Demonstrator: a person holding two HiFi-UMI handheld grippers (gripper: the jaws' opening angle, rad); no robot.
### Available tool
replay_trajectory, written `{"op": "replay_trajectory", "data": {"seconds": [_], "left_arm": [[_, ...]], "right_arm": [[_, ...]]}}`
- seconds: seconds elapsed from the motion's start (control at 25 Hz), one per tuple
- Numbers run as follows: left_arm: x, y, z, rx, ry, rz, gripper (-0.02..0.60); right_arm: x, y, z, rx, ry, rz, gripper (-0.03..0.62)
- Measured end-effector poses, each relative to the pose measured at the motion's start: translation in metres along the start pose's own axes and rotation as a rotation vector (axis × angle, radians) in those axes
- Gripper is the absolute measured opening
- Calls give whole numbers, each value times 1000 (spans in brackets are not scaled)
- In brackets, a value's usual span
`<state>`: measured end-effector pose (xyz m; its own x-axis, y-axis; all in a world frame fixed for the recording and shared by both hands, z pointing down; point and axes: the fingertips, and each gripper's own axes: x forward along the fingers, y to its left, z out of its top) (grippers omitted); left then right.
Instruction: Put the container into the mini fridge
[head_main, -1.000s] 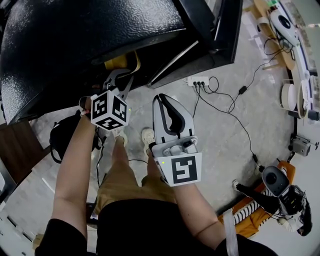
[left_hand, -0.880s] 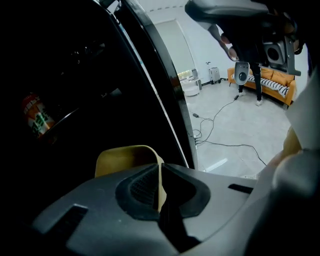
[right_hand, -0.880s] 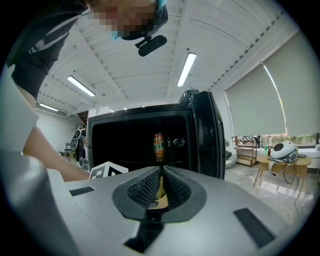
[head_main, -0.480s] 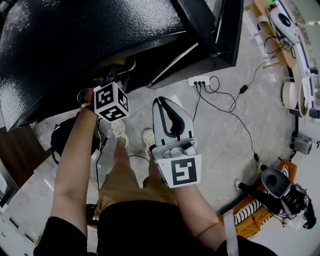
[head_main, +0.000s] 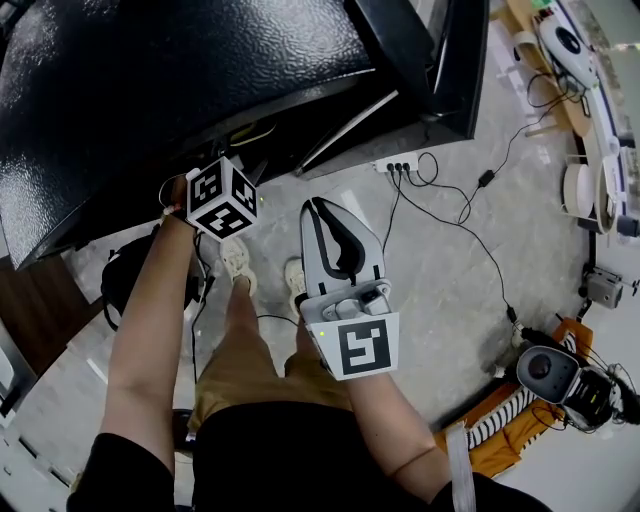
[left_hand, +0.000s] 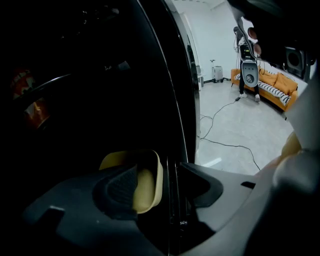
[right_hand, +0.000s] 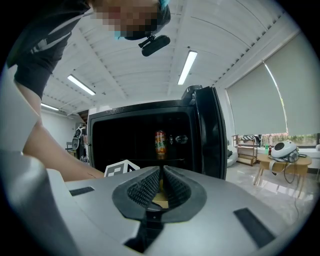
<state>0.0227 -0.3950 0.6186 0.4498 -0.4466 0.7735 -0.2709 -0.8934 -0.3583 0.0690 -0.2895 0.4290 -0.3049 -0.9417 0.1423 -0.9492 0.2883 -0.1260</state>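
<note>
L claw (left_hand: 162, 187) is released: the jaws have just been opening and now stand wide. The yellow container (left_hand: 146, 186) sits between them but isn't gripped. The right-hand jaw is clear of it. The left-hand pad overlaps its wall in the left gripper view, and I can't tell if it's touching.

The container is inside the dark fridge (head_main: 150, 80), low down and just inside the edge of the opening. I can't make out what it rests on, too dark in there. In the head view the L claw's front end is hidden under the fridge top and only the marker cube shows. It's angled down into the opening, prob. so the container could be set down and not dropped.

R claw (right_hand: 161, 187) is clenched on nothing, jaws pressed together. It's held level in front of the fridge, well back from the opening, I'd say to stay out of the L arm's way. Through its view I see a can (right_hand: 160, 142) standing upright on a shelf further in, apart from the container. The door (head_main: 440, 60) stands open at right.

My read: placement looks about done. Next I'd back the L claw straight out w/o snagging the container wall.
</note>
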Motion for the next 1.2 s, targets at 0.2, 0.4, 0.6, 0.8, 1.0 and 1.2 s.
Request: {"op": "replay_trajectory", "data": {"seconds": [0.2, 0.4, 0.6, 0.8, 1.0, 1.2], "left_arm": [[-1, -4, -5, 42, 28, 13, 250], [-1, -6, -6, 40, 28, -4, 249], [-2, -6, -7, 40, 29, -7, 249], [-6, -6, -8, 31, 25, -8, 233], [-10, -10, -8, 32, 24, -2, 225], [-14, -9, -9, 26, 21, 18, 200]], "right_arm": [[1, 2, 0, -1, 3, 4, 46], [2, 4, -1, -3, 3, 7, 46], [3, 6, -2, -7, 6, 9, 46], [3, 8, -2, -17, 8, 10, 46], [3, 8, -2, -22, 12, 5, 46], [1, 11, 0, -23, 7, 6, 46]]}}
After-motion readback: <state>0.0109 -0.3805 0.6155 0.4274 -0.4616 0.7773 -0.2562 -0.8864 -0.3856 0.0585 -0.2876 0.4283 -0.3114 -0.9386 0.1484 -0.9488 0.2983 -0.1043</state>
